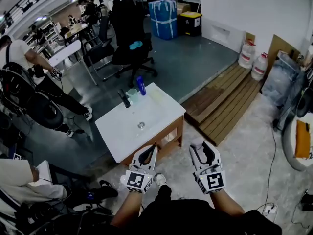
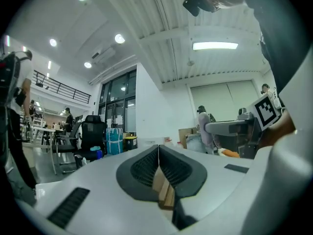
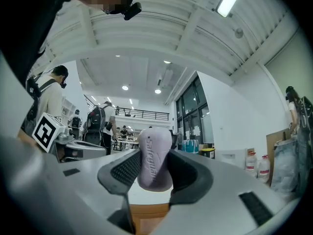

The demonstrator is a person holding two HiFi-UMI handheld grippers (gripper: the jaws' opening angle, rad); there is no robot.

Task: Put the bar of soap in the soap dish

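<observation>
Two claws hang close to the person's body, short of the white surface (image 1: 128,131). The right claw (image 1: 202,153) pinches the pale bar of soap (image 3: 154,164) upright between its pads, and the left claw (image 1: 148,154) is pressed closed on nothing. The soap dish may be the pale patch near the surface's far edge, though I cannot tell. Carry the bar forward level with a firm squeeze, since soap likely slips, and lower it fully before releasing.

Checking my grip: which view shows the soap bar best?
The right gripper view: the soap bar sits at the centre, clamped between the jaws. The head view shows only a pale tip; the left gripper view shows none of it.
</observation>
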